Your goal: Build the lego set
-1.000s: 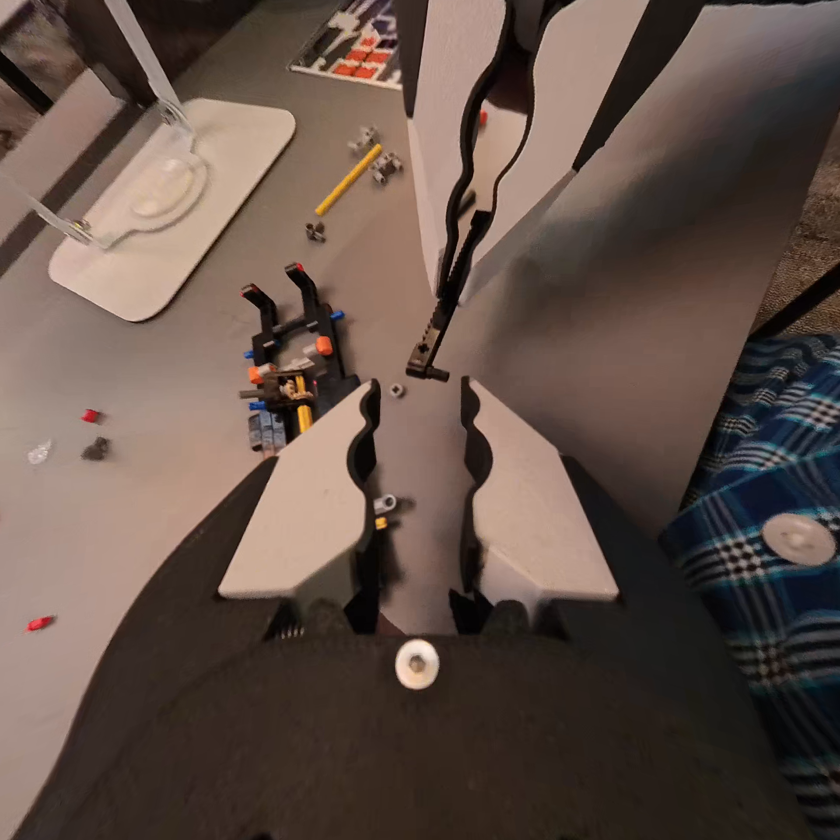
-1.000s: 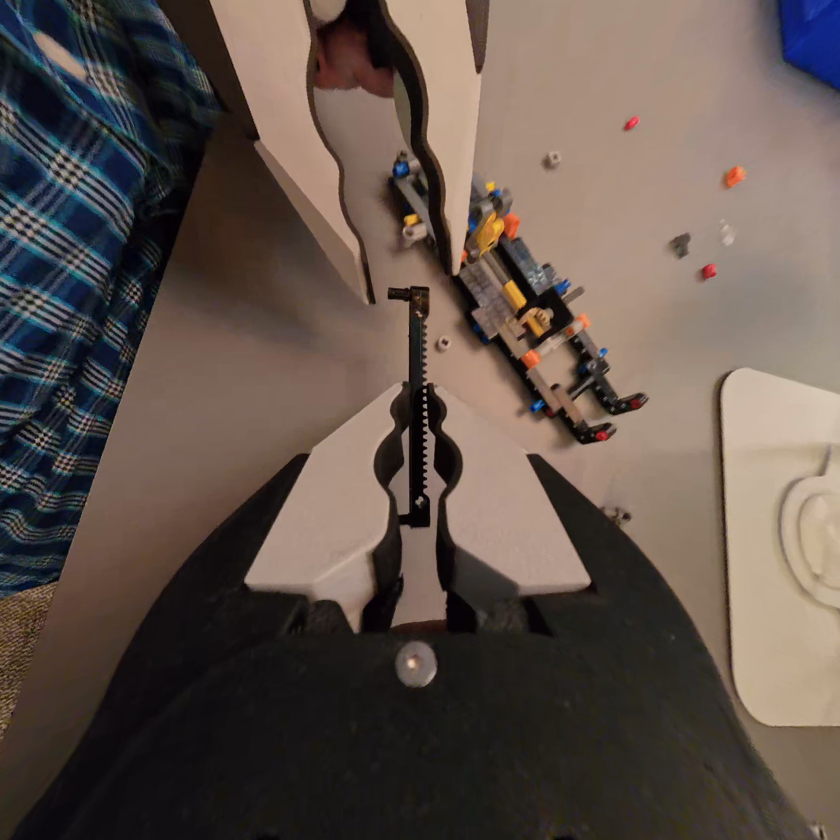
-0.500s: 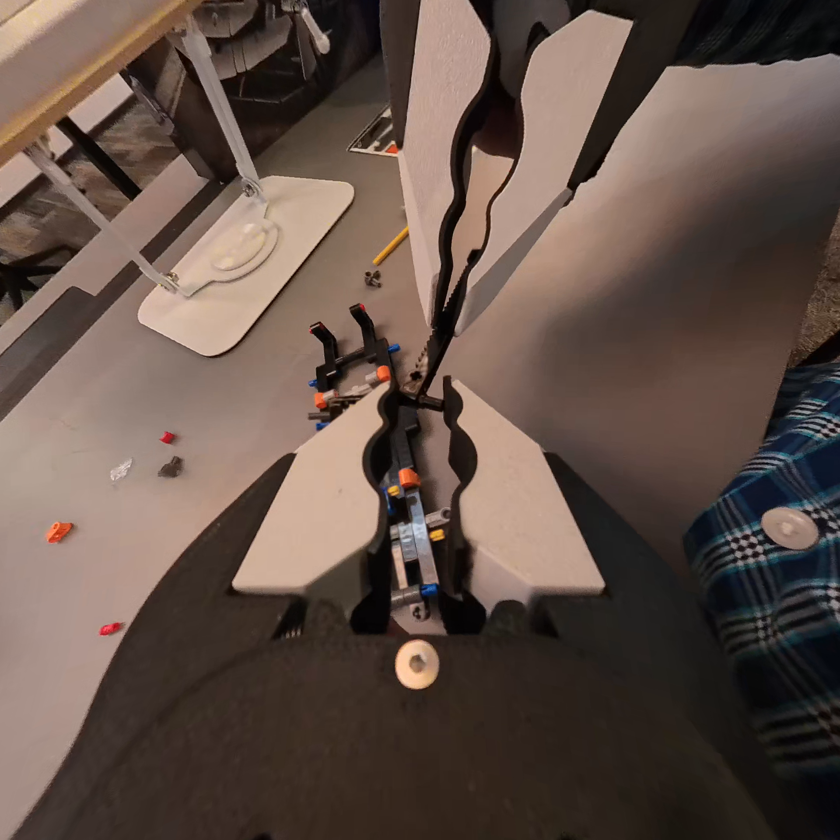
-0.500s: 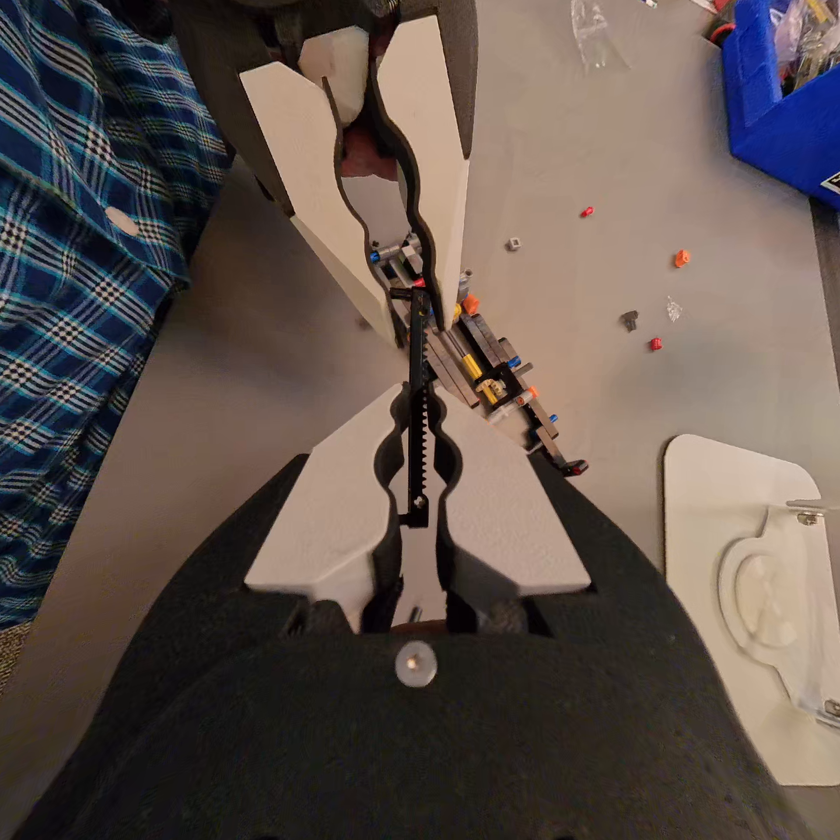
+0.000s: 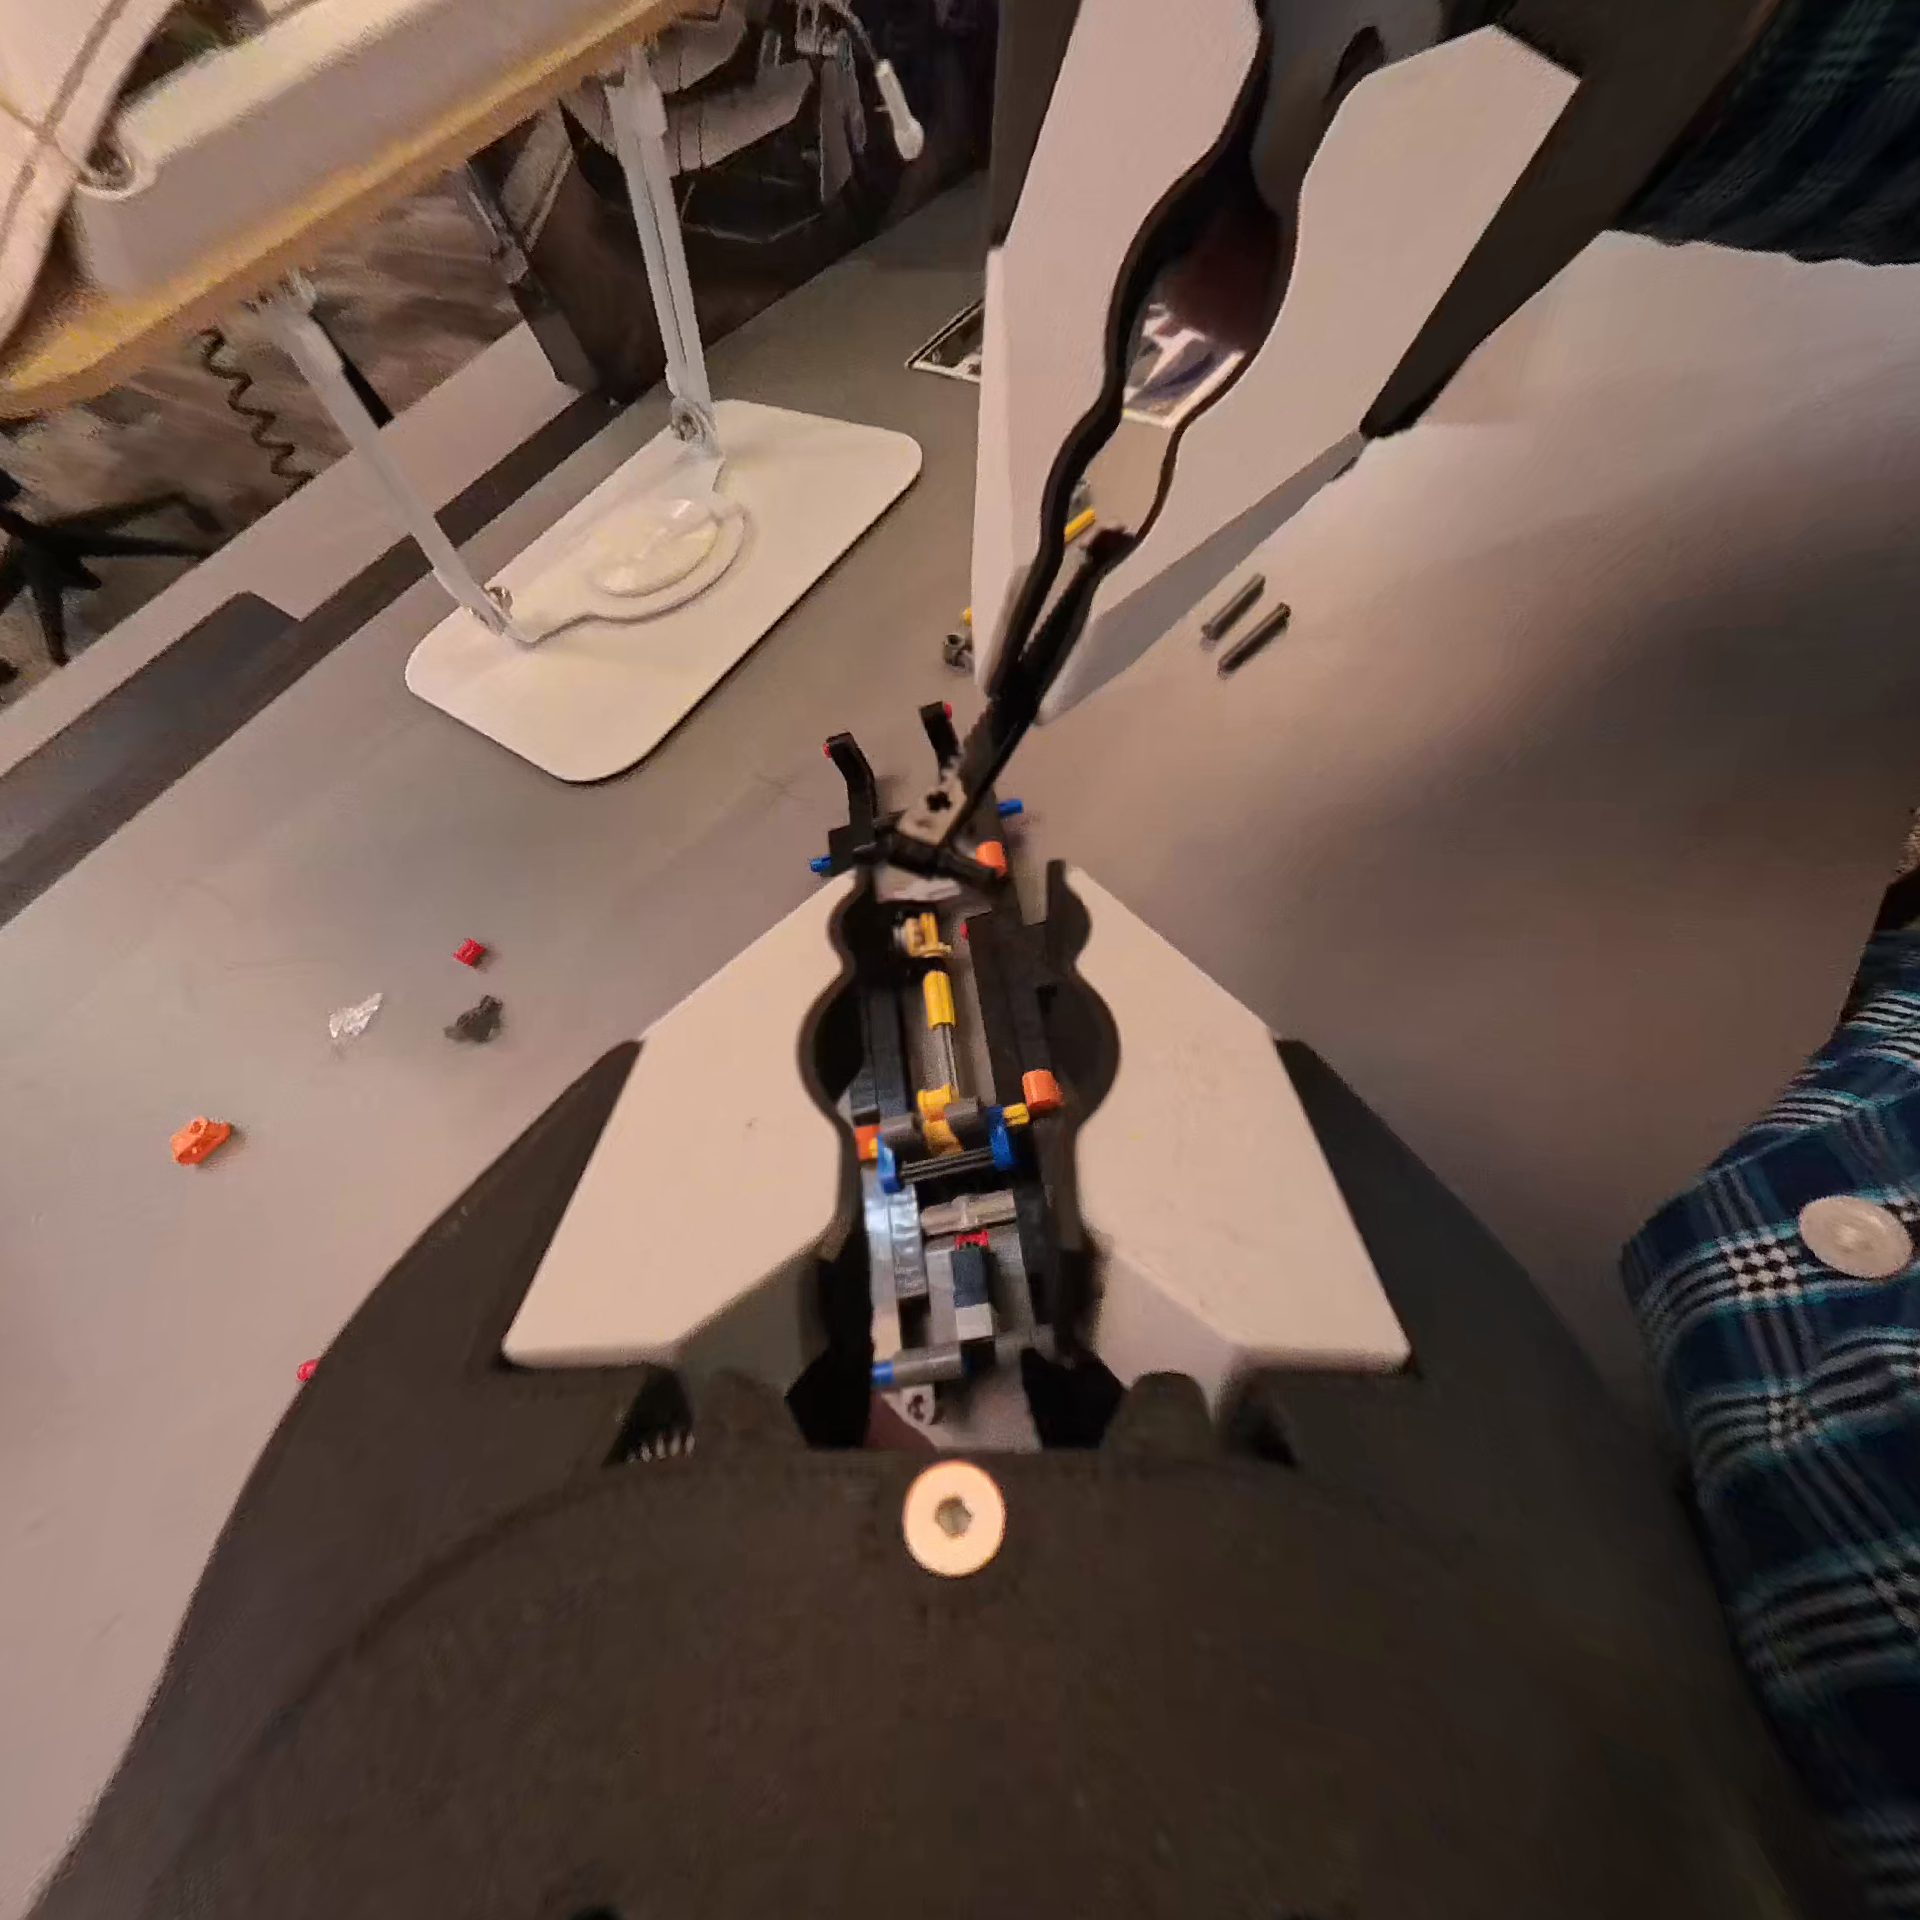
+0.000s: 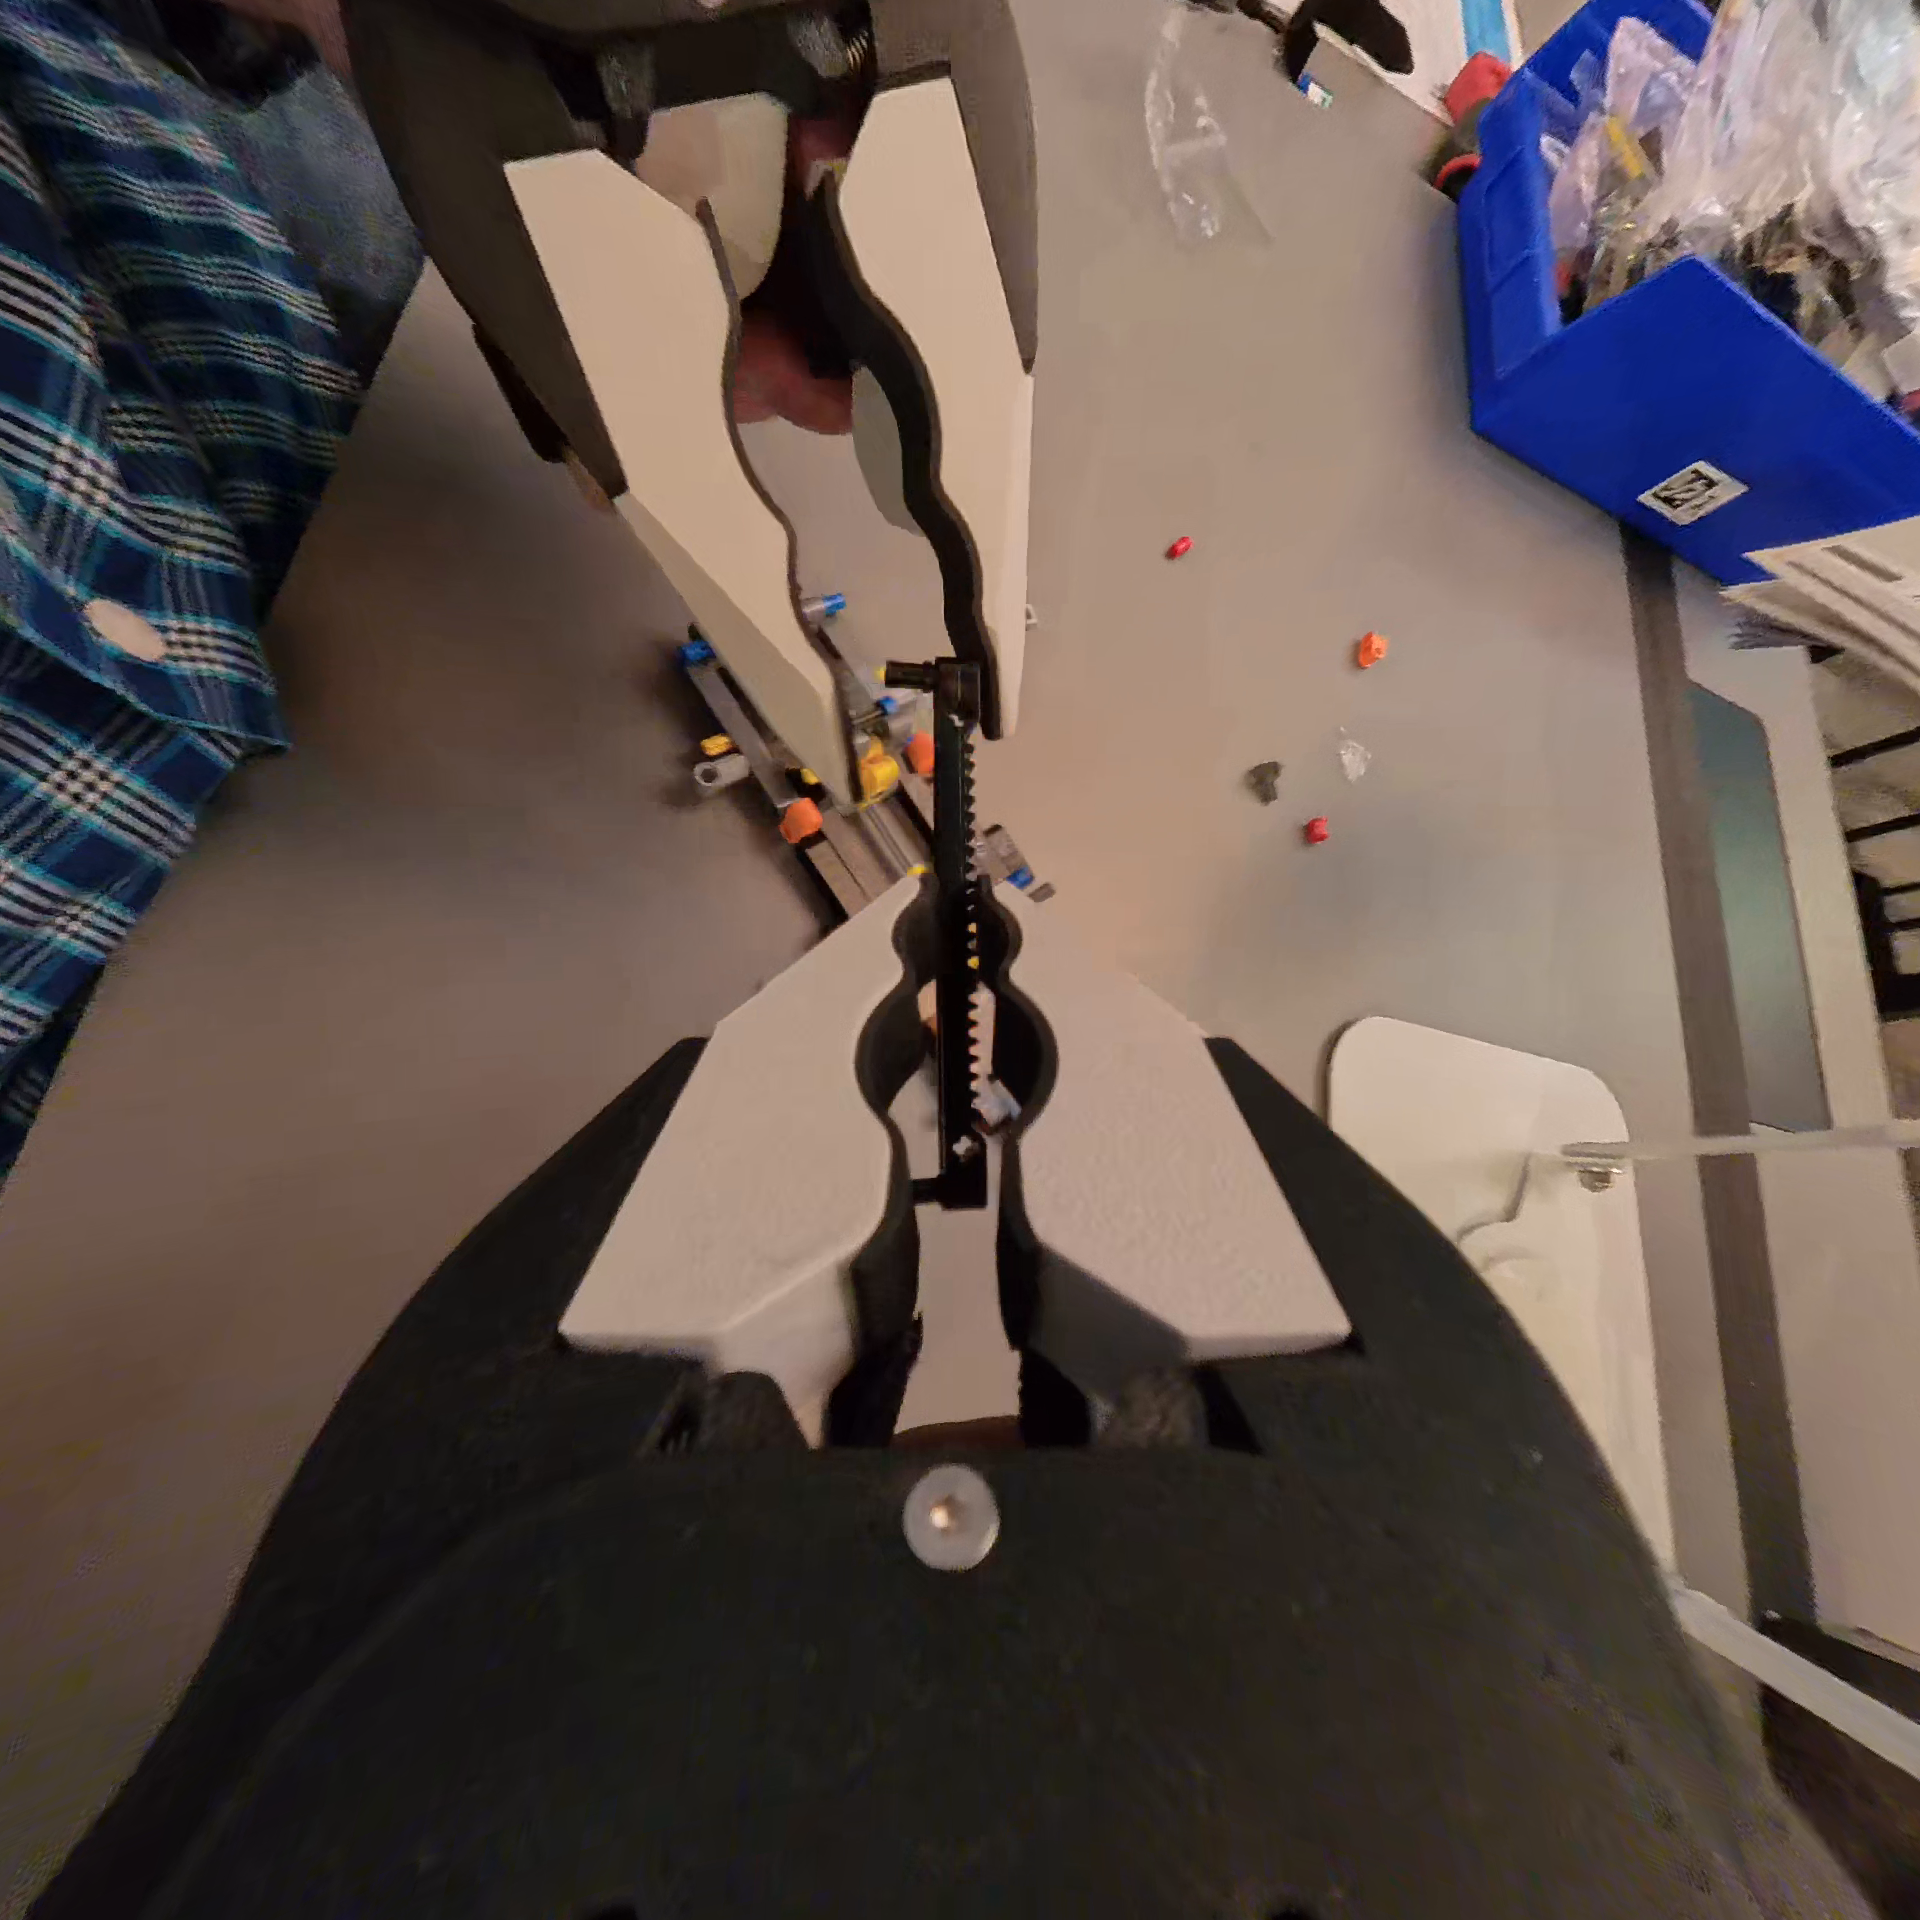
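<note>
Our left gripper (image 5: 954, 914) and right gripper (image 6: 954, 914) look alike: a broad matte black body with a round silver screw in the middle, and two pale grey wedge-shaped fingers (image 5: 717, 1164) lined with wavy black pads (image 6: 878, 1049). We wear a blue, white and teal plaid shirt (image 5: 1797, 1403) with a pale round button.

Each wrist camera looks forward along its own fingers, close above the grey surface (image 5: 312, 852); facing each other, both views share the lego assembly (image 5: 940, 1101).

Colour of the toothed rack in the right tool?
Black; the toothed rack shows best in the right wrist view.
</note>
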A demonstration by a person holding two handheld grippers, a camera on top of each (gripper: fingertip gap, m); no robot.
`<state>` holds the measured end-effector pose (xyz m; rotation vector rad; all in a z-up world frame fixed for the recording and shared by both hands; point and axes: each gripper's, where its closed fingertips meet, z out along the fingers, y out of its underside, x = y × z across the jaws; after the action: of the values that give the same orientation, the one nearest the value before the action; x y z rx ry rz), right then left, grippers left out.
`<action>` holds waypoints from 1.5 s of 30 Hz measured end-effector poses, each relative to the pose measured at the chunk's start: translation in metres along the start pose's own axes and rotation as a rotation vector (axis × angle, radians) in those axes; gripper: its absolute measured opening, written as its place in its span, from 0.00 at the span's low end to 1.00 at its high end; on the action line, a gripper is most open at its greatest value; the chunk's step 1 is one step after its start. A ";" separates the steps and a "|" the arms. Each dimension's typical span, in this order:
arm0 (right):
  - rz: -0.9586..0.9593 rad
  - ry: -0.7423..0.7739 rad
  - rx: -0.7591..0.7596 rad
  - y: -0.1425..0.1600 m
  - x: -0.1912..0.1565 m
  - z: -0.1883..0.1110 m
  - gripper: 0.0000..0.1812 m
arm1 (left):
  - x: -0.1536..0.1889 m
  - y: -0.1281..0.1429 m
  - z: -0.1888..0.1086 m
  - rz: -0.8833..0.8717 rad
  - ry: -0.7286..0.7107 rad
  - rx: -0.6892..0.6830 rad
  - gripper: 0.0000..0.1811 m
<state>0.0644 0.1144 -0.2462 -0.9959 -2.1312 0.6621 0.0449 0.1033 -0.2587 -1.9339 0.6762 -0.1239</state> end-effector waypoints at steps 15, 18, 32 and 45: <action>-0.346 0.234 0.011 -0.027 0.013 0.004 0.02 | -0.009 -0.020 -0.011 -0.486 0.177 0.197 0.09; -0.382 0.253 0.003 -0.027 0.013 0.006 0.02 | -0.009 -0.025 -0.012 -0.561 0.219 0.238 0.08; -0.392 0.295 0.022 -0.031 0.019 0.005 0.02 | -0.011 -0.033 -0.015 -0.597 0.266 0.310 0.04; -0.148 0.218 0.091 -0.028 0.034 -0.005 0.14 | -0.017 -0.031 -0.020 -0.506 0.264 0.311 0.03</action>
<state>0.0392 0.1264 -0.2120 -0.8137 -1.9441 0.5470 0.0355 0.1054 -0.2187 -1.7600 0.2962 -0.7657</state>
